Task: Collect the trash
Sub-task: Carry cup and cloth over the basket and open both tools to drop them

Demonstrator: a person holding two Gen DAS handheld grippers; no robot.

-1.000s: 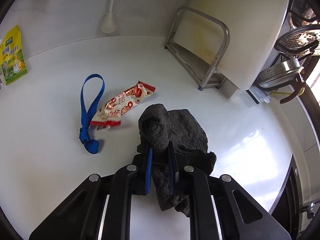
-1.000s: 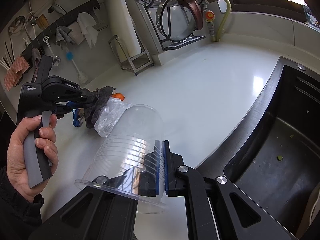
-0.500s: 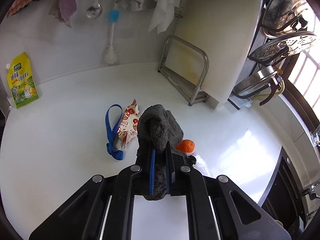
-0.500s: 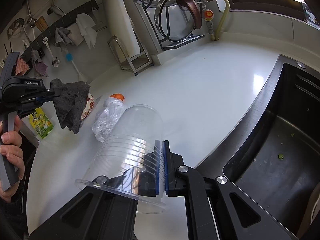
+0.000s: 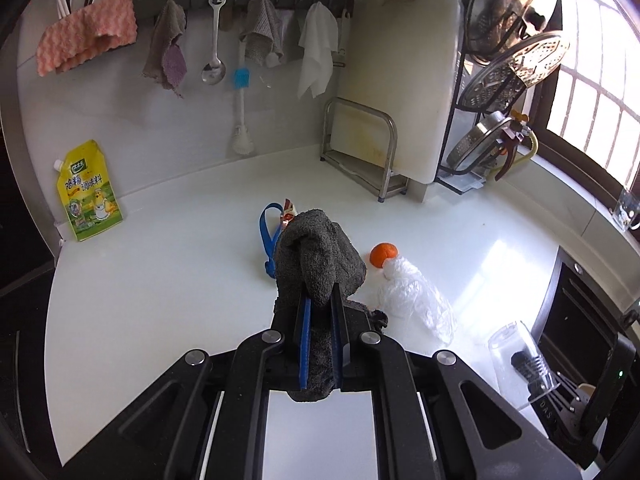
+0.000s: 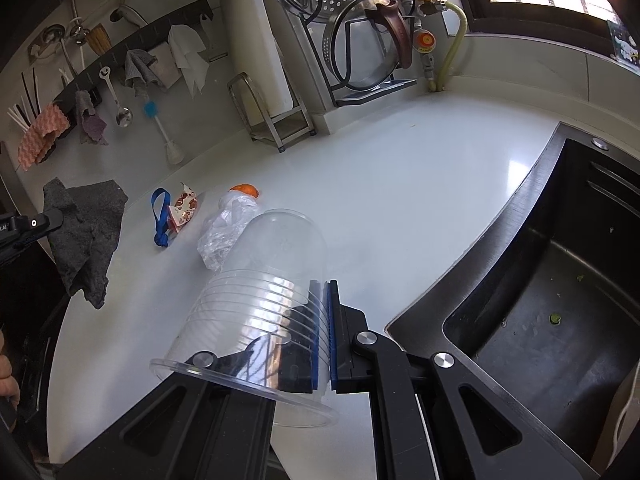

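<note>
Left gripper [image 5: 319, 312] clamped on dark grey terry cloth [image 5: 318, 264], lifted off white countertop [image 5: 160, 280], centre of left view; right gripper [image 6: 324, 320] pinching wall of clear ribbed plastic cup [image 6: 260, 292], lower centre of right view; on counter beyond: crumpled clear plastic bag [image 6: 224, 232] touching orange fruit [image 6: 245, 189], red-white snack wrapper [image 6: 183, 208] beside blue knotted strap [image 6: 159, 216]; black sink [image 6: 560, 300] right.

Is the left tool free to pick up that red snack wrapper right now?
Probably not. The left tool is shut on the grey cloth and held above the counter; the wrapper lies uncovered beside the blue strap.
</note>
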